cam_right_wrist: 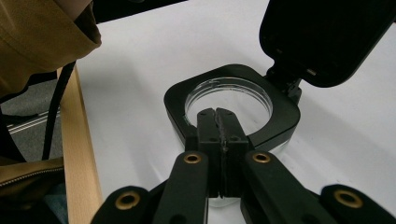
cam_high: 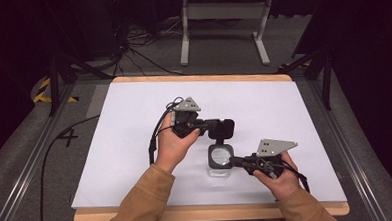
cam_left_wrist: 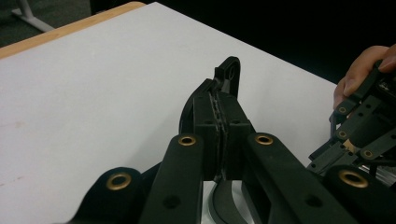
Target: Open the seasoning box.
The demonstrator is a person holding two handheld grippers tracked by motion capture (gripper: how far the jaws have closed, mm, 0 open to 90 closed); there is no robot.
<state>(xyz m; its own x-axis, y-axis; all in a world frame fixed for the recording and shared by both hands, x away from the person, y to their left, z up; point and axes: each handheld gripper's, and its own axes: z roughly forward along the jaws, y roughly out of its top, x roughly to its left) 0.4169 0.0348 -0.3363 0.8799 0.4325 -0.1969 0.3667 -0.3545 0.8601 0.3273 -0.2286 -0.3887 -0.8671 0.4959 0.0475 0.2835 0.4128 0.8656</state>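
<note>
One clear container with a black square collar sits near the front middle of the white bench. Nearest, the right gripper comes from the container's right; its jaws are pressed together, clamping the collar's near edge. Beyond the container, the left gripper has its jaws closed on the one hinged black lid, raised upright off the container's far side.
</note>
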